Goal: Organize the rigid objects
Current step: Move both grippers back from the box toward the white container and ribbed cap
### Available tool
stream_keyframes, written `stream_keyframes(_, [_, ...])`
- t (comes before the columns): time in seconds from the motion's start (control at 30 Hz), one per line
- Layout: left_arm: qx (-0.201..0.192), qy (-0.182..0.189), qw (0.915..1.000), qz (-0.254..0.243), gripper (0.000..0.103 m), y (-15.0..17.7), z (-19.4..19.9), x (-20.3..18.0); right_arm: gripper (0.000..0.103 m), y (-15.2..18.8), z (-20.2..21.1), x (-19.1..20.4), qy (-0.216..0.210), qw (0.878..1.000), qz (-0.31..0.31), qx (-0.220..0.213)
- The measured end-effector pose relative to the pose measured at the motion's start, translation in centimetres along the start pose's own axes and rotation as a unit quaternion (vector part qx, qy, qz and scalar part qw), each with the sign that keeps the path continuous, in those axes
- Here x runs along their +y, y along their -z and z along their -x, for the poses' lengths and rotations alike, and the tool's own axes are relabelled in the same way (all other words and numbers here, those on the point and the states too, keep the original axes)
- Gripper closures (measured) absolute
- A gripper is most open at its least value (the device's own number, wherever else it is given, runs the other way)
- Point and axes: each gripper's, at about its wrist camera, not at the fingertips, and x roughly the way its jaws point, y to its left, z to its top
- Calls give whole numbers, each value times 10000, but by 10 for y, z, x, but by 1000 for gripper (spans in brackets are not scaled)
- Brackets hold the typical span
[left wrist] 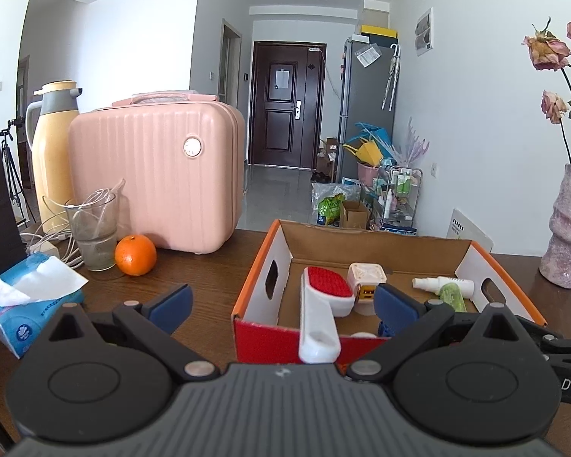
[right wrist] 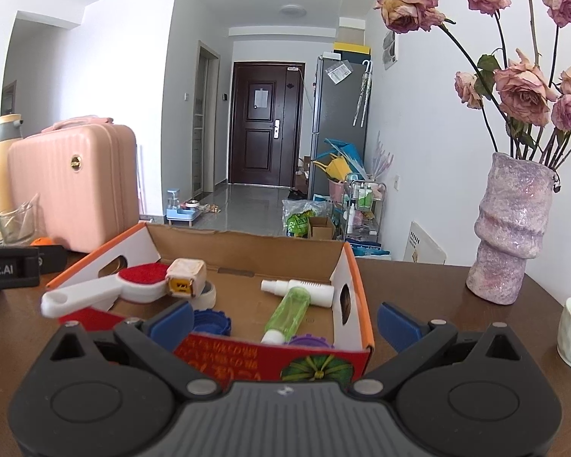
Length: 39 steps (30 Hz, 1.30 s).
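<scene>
Though grippers wide, box (right wrist: pixel 247 251) just ahead w/ brush (right wrist: pixel 106 289).

Left claw (left wrist: pixel 281 302) with blue ribbed fingertips (left wrist: pixel 170 302), matte black linkage arms, round silver pivot screws, grey ribbed centre housing, two black circular discs, right claw (right wrist: pixel 285 320) of identical build, blue pads (right wrist: pixel 172 321), small white logo on grey housing
</scene>
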Motion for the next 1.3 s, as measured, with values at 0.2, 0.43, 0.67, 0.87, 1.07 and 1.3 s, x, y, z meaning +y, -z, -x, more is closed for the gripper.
stream_keyframes(0.2, [28,12,10000,-24,0,11,20,8,0,11,19,3,-27,10000,-15,20])
stream_keyframes(0.43, [81,82,9999,-76,0,22,38,12,0,24,36,9,-51,10000,23,79])
stream_keyframes(0.67, [177,155,9997,-120,0,33,52,16,0,34,52,14,-88,9999,21,96])
stream_keyframes(0.87, [279,188,9993,-164,0,42,60,18,0,42,61,16,-125,9998,30,165])
stream_keyframes(1.07, [393,220,9988,-172,0,50,66,21,0,49,68,17,-138,9997,17,214])
stream_keyframes(1.3, [661,325,9970,-238,0,61,69,21,0,57,73,14,-135,9995,-31,296])
